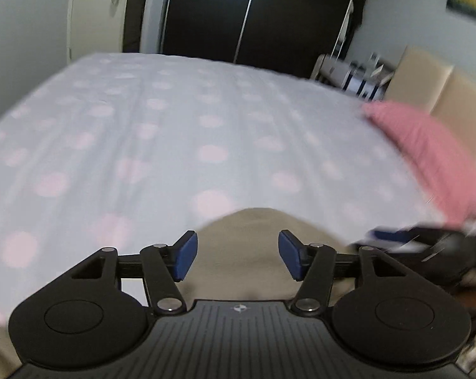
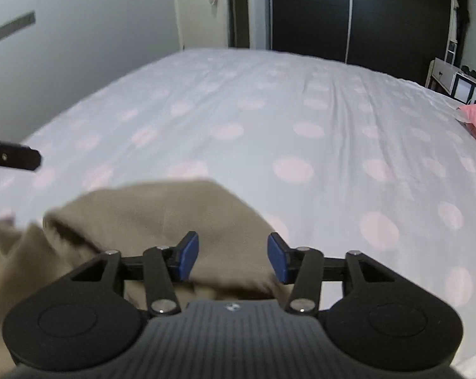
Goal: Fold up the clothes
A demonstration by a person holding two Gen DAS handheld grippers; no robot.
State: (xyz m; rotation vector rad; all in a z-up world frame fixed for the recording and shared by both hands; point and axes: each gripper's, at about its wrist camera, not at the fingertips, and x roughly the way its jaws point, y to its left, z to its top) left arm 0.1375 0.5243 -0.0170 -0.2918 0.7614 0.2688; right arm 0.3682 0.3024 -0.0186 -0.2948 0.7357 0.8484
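A beige garment (image 1: 244, 237) lies on the near edge of the bed, rumpled, with a fold rising at its left (image 2: 162, 214). My left gripper (image 1: 238, 257) hovers over it, blue pads apart, nothing pinched between them. My right gripper (image 2: 232, 257) also stands open above the garment's right part, and the cloth shows through the gap below its pads. The right gripper (image 1: 427, 246) appears blurred at the right edge of the left wrist view. One black finger of the left gripper (image 2: 14, 156) pokes in at the left of the right wrist view.
The bed is covered by a white sheet with pale pink dots (image 1: 175, 126). A pink pillow (image 1: 427, 151) lies at the right by a beige headboard (image 1: 443, 94). Dark wardrobe doors (image 2: 348, 15) stand beyond the bed, with a small white table (image 2: 449, 75) at the right.
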